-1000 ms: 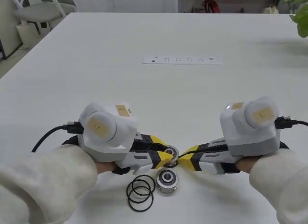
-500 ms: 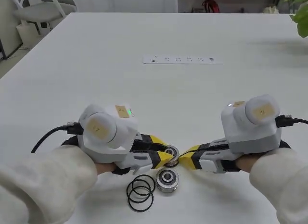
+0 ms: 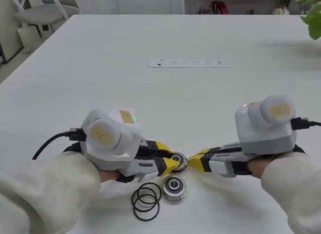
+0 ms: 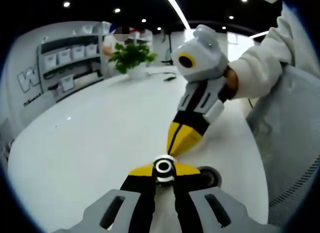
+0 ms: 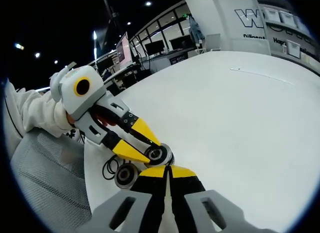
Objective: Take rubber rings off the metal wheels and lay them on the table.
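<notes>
White tabletop (image 3: 190,103), near edge. Left hand-held gripper (image 3: 170,161) clamped on wheel (image 3: 178,160). Right hand-held gripper (image 3: 193,161) has jaws together, tip just right of wheel, pointing at its rim. Loose rings (image 3: 146,200) lie beside second wheel (image 3: 174,188).

The metal wheels (image 3: 174,188) are seen as polished, shiny steel, the rubber rings (image 3: 146,200) as matt black. The surface (image 3: 150,93) is finished smooth, matt white. The left claw (image 3: 174,162) and right claw (image 3: 192,162) are cased in glossy white plastic.
</notes>
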`<state>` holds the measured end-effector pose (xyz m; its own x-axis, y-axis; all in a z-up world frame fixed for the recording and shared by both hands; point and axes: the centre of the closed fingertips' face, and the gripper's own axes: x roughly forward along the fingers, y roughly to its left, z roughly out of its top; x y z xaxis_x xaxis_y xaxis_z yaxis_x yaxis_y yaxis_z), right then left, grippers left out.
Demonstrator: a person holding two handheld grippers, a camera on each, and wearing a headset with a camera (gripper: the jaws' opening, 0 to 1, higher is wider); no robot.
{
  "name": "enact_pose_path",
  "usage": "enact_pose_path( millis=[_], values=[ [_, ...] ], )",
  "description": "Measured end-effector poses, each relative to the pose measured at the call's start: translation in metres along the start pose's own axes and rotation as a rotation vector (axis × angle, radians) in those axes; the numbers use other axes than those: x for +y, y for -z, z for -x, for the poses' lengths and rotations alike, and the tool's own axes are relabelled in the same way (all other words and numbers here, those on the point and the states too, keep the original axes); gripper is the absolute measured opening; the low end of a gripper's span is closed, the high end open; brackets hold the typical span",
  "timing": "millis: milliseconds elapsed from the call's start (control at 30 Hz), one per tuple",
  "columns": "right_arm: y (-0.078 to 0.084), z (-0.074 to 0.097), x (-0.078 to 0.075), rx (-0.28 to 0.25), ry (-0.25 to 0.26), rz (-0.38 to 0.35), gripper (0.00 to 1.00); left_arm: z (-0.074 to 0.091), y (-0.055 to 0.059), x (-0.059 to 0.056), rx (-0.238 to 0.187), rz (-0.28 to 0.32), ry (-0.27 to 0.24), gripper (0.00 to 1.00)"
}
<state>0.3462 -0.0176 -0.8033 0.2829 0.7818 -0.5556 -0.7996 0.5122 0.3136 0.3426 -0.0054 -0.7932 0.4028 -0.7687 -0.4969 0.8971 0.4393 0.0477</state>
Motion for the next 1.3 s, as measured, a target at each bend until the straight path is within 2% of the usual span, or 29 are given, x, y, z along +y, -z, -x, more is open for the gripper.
enact_pose_path(
  millis=[467, 767, 1300],
  values=[
    [-0.0006, 0.0006, -0.0008, -0.009, -0.007, -0.043, 0.0, 0.0004, -0.0001, 0.0001, -0.02, 0.015, 0.003, 0.14],
    [-0.0026, 0.0023, -0.0018, -0.034, -0.026, -0.143, 0.0, 0.0001, -0.0004, 0.0003, -0.032, 0.02, 0.004, 0.14],
    [-0.0047, 0.0024, 0.0014, -0.034, -0.031, -0.168, 0.0, 0.0002, -0.0006, -0.0002, -0.041, 0.032, 0.003, 0.14]
  ],
)
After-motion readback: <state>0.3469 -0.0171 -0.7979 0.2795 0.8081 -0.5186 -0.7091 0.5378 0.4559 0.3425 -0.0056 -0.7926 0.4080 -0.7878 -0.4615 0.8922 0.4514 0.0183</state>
